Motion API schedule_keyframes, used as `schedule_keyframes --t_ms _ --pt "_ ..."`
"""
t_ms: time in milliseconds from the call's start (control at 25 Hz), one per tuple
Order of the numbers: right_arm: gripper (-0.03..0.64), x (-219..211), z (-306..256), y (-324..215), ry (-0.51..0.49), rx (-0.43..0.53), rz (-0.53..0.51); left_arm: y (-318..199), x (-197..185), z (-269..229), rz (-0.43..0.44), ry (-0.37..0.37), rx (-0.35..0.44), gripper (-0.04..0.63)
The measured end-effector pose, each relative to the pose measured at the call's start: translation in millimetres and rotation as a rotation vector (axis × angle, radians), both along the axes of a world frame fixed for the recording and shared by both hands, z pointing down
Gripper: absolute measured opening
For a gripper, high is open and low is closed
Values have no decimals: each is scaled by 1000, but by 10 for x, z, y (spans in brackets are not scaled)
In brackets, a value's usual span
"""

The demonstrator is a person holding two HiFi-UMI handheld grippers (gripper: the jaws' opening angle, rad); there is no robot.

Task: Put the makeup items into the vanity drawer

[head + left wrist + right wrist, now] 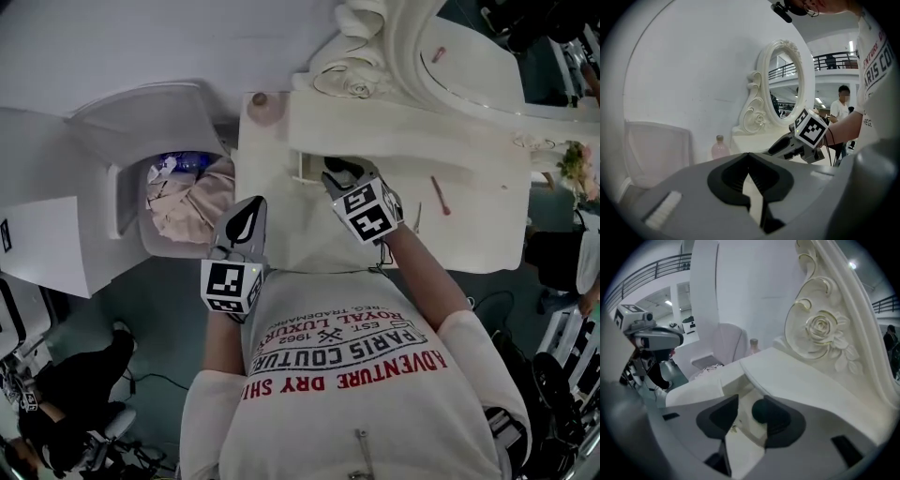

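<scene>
The right gripper [335, 174] is reaching into the open drawer [740, 446] at the front of the vanity, under the tabletop [469, 230]. Its fingers are standing apart, pressing on nothing. A dark round item [761, 411] is lying in the drawer between them, just beside the right-hand finger and well clear of the other one.

The left gripper [255, 208] is hovering off the left front corner of the vanity, away from the drawer, with its fingers together and nothing between them.

A pink stick [439, 195] is lying on the tabletop to the right of the right gripper, apart from it. A pink bottle [260, 98] is standing upright at the tabletop's back left corner, near the carved frame of the oval mirror [785, 84]. A white bin [122, 197] holding crumpled paper is sitting on the floor left of the vanity
</scene>
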State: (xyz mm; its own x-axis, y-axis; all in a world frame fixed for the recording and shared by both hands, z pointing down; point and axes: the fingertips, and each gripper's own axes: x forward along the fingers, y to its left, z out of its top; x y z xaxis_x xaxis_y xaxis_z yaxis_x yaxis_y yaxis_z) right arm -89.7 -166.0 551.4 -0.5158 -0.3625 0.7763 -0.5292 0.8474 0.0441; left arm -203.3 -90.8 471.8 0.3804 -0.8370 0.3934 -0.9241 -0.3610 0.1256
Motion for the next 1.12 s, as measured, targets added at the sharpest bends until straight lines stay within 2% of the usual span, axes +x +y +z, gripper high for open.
schedule_keyframes --t_ms 80,360,560,720,960,1120 --pt "160 -34 -38 45 -11 -20 -7 2 -27 -35 -5 2 -2 11" --pt "163 218 -138 106 -45 -19 26 -107 210 -124 13 -6 10 11" --pt "163 864 -194 178 -55 -23 156 -173 649 -204 73 0 15 11" --pt "163 1478 -115 292 -26 -55 264 -258 1102 -205 144 9 13 11" --pt "163 2296 75 549 4 -115 460 -342 1846 -200 305 10 13 11" --pt "163 2595 313 780 48 -182 502 -354 2234 -141 388 4 2 11"
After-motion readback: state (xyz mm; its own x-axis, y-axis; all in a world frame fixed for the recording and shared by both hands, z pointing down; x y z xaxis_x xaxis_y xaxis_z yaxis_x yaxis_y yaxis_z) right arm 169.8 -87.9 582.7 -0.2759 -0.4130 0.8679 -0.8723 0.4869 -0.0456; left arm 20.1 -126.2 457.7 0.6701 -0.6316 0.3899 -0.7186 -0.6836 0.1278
